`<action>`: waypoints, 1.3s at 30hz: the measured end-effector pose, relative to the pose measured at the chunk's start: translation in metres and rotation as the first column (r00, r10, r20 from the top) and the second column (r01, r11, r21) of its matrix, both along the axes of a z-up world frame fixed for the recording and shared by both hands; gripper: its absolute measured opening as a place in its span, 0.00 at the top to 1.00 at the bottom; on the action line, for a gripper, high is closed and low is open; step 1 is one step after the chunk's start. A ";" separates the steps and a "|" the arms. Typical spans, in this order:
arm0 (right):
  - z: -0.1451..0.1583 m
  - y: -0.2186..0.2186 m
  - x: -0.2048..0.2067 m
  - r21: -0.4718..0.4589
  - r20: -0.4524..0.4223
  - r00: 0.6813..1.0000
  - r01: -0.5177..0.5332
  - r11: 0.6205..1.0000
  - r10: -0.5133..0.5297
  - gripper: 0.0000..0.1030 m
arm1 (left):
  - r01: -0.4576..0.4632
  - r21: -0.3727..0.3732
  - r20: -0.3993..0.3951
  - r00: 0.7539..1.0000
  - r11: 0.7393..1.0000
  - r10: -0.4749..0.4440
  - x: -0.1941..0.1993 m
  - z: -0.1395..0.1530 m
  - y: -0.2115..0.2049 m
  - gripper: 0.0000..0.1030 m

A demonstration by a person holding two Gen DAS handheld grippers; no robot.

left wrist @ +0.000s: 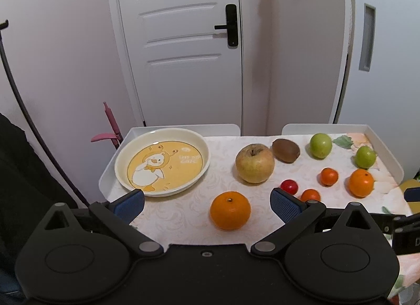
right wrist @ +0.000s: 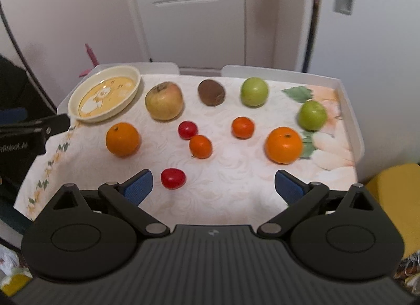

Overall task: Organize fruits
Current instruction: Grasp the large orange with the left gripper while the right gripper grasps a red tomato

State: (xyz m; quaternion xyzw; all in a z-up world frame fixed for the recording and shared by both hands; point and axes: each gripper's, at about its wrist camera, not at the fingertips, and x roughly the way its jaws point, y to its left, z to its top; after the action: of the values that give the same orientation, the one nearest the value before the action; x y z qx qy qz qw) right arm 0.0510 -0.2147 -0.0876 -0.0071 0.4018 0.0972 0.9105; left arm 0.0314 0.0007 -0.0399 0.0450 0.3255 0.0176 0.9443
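A cream plate with a yellow duck picture (left wrist: 162, 160) (right wrist: 105, 94) sits bare at the table's far left. Loose fruit lies to its right: a yellow apple (left wrist: 254, 163) (right wrist: 164, 100), a kiwi (left wrist: 285, 150) (right wrist: 211, 92), two green apples (left wrist: 320, 145) (right wrist: 312, 115), big oranges (left wrist: 230, 210) (right wrist: 284, 145), small tangerines (right wrist: 200, 146) and red tomatoes (right wrist: 173, 178). My left gripper (left wrist: 207, 204) is open, with the near orange between its fingers but untouched. My right gripper (right wrist: 214, 184) is open above the front edge, one tomato just ahead of its left finger.
The table (right wrist: 236, 189) has a pale patterned cloth and raised white rims at the back and sides. A white door (left wrist: 183, 42) and wall stand behind it. A pink handle (left wrist: 111, 126) rises at the left, and a yellow object (right wrist: 396, 194) lies at the right.
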 end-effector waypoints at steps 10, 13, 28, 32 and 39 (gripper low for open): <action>-0.060 0.024 0.017 0.014 -0.001 0.999 -0.035 0.999 0.035 0.00 | 0.111 0.009 -0.027 0.993 0.994 -0.111 0.032 -0.061 0.010 0.05; -0.075 0.031 0.019 0.009 -0.003 1.000 -0.030 1.000 0.030 0.00 | 0.151 0.003 -0.036 0.988 0.989 -0.151 0.042 -0.076 0.012 0.08; -0.099 0.061 0.025 -0.025 0.054 0.999 0.000 1.000 0.002 0.18 | 0.298 0.004 -0.044 0.954 0.955 -0.297 0.073 -0.111 0.009 0.22; -0.099 0.066 0.027 -0.031 0.066 0.998 0.002 1.000 0.000 0.22 | 0.309 -0.032 -0.067 0.948 0.951 -0.311 0.077 -0.116 0.011 0.29; -0.099 0.070 0.028 -0.040 0.074 0.997 -0.004 0.999 0.007 0.35 | 0.320 -0.012 -0.067 0.945 0.947 -0.320 0.076 -0.119 0.006 0.35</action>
State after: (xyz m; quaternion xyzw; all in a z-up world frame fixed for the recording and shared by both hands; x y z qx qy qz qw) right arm 0.0790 -0.1449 -0.1863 -0.0298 0.3695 0.0913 0.9242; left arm 0.1071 0.0068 -0.1592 0.0972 0.3458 -0.1378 0.9230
